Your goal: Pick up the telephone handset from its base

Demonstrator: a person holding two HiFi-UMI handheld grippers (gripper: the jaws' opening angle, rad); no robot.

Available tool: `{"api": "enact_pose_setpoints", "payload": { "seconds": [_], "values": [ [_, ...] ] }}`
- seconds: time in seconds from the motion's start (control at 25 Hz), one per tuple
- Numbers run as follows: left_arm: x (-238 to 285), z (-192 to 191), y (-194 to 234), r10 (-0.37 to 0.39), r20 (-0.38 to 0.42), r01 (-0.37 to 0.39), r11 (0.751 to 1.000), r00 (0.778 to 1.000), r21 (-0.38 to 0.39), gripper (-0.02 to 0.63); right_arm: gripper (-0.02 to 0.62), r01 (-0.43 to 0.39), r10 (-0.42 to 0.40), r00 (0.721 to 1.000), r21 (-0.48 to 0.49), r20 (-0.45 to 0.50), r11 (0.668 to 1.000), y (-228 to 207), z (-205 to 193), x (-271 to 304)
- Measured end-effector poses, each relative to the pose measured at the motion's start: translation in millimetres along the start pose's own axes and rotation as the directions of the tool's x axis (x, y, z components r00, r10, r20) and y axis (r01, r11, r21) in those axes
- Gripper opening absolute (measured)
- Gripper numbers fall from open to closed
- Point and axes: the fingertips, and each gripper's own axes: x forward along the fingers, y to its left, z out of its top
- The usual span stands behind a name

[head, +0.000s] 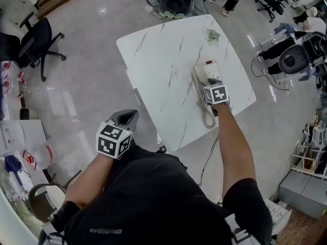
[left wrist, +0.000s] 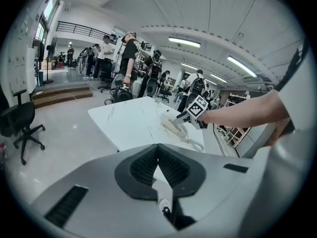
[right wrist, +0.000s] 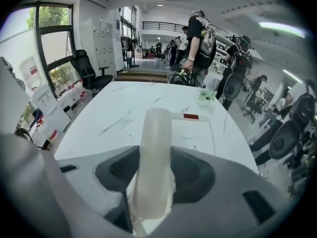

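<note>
Straddling the telephone handset (right wrist: 153,148), the right gripper (head: 214,83) had its fingers wide apart, one on each side of the pale bar and, as far as its own view showed, not yet clamped on it. The handset lay in its cradle on the left side of the base (right wrist: 193,135), on the white desk (head: 158,60). The left gripper (head: 127,119) hung well away from the base, off the desk's near edge, fingers together on nothing.

Trouble seemed most likely at the squeeze. If the fingers met the rounded, smooth-looking handset off-centre, it could roll or skid sideways out of the cradle. A grip taken near one end might let the far end droop and knock the base. The coiled cord (head: 208,117), looped on the near side of the base, could pull taut on a quick lift and drag the light base along, since no hand steadied it.

The handset's long axis ran parallel to the base's long side, straight away from the right gripper, with its rounded far end pointing toward the red mark on the base.
</note>
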Motion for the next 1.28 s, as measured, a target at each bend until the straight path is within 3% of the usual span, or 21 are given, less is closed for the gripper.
{"api": "enact_pose_setpoints", "payload": {
  "seconds": [0.24, 0.72, 1.04, 1.28],
  "values": [
    [-5, -5, 10, 0.03, 0.002, -0.03, 0.999, 1.0, -0.032, 0.002, 0.197, -0.086, 0.089, 0.995, 0.054, -0.039, 0.995, 1, -1, 10],
    [-14, -9, 33, 0.074, 0.012, -0.073, 0.994, 0.997, -0.078, 0.003, 0.243, -0.043, 0.047, 0.996, 0.058, -0.076, 0.997, 0, -6, 31],
    [-14, 2, 24, 0.033, 0.028, -0.032, 0.999, 0.999, -0.037, 0.003, 0.215, -0.037, 0.051, 0.991, 0.106, -0.126, 0.994, 2, -5, 20],
    [-5, 12, 13, -0.016, 0.023, 0.016, 1.0, 1.0, 0.018, 0.003, 0.215, -0.057, 0.063, 0.997, 0.135, -0.043, 0.989, 10, 4, -11]
  ]
}}
